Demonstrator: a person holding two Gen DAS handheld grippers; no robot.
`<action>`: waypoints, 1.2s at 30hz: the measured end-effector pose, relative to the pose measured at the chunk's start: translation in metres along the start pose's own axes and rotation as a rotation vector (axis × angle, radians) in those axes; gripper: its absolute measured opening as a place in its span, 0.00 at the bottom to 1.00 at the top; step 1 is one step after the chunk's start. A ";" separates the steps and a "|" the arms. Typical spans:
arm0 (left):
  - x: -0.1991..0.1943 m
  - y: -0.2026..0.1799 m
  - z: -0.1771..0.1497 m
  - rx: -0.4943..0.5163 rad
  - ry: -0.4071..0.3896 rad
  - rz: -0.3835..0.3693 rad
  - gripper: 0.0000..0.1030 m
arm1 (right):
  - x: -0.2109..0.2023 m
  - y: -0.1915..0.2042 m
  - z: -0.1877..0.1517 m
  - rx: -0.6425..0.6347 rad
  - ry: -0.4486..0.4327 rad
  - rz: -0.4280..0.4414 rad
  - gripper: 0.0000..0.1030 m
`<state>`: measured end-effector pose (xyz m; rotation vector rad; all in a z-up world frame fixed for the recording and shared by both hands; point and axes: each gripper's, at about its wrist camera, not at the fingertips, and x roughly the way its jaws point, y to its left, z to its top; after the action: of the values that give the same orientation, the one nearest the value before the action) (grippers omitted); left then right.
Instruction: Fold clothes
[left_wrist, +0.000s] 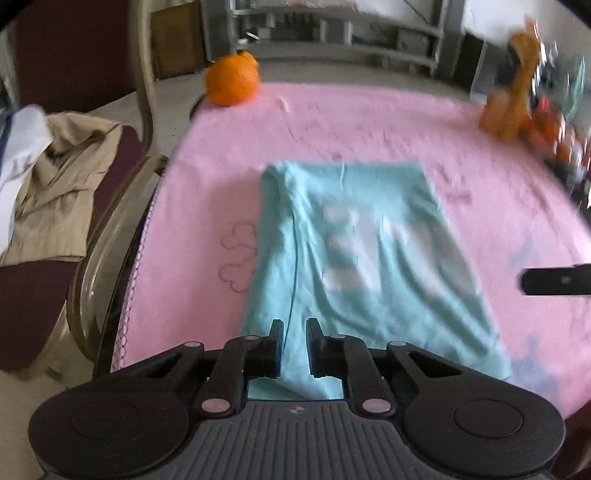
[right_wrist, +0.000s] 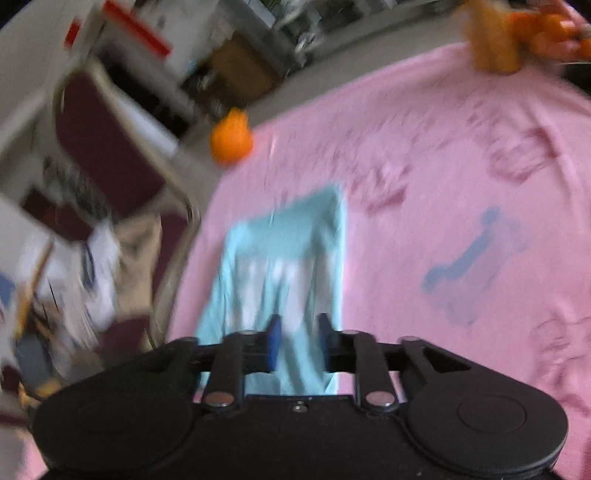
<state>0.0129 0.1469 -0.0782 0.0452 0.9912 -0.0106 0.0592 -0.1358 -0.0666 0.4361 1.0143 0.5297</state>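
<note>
Soft, even daylight lit both views, with no hard shadows and no glare. The left wrist view was fairly sharp in the middle, smeared at its right edge. The right wrist view was blurred throughout, worst at its left edge. Fisheye bending curved the table's edges, and the corners were dark.

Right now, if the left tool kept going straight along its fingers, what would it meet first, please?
Most likely the light blue garment lying on the pink cloth: the left tool points down at its near part. Nothing else shows in between, though depth is hard to judge.
</note>
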 end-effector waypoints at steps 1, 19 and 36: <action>0.005 -0.003 -0.002 0.021 0.015 0.019 0.12 | 0.012 0.004 -0.003 -0.031 0.016 0.008 0.14; -0.021 -0.004 -0.029 -0.038 -0.059 0.018 0.24 | 0.012 0.005 -0.037 -0.226 0.118 0.024 0.12; -0.042 0.005 0.008 -0.069 -0.122 -0.053 0.30 | -0.056 0.035 0.005 -0.275 -0.010 -0.024 0.34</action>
<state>-0.0036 0.1506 -0.0388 -0.0448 0.8700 -0.0278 0.0325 -0.1418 -0.0065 0.1820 0.9197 0.6349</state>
